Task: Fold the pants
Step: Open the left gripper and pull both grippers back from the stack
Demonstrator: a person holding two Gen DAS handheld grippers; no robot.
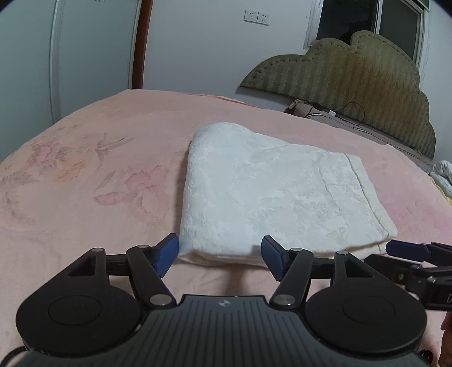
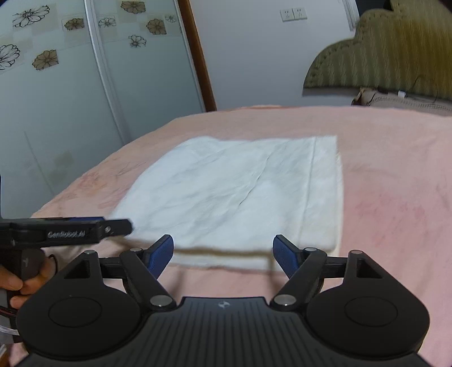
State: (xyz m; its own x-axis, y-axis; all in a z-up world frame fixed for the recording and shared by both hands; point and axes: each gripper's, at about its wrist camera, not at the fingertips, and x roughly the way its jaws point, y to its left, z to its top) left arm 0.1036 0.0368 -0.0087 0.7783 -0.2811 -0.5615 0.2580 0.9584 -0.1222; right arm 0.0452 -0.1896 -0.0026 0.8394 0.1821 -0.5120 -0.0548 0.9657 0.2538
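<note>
The folded white pants (image 1: 271, 194) lie mid-frame on the pink bed (image 1: 84, 169), just beyond my left gripper (image 1: 220, 255) and right gripper (image 2: 223, 255), both spread and holding nothing.

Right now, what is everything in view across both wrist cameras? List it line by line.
pants: one, white, folded into a flat rectangle on the bed
bed cover: one, pink with faded flowers, under the pants
headboard: one, olive, far right
wall sockets: two, white, back wall
wardrobe doors: pale, flower decals, left
cable: one, black, below headboard
left gripper: black with blue pads, open, at the pants' near edge
right gripper: same, open, at the near edge
hand: one, on left gripper's handle
</note>
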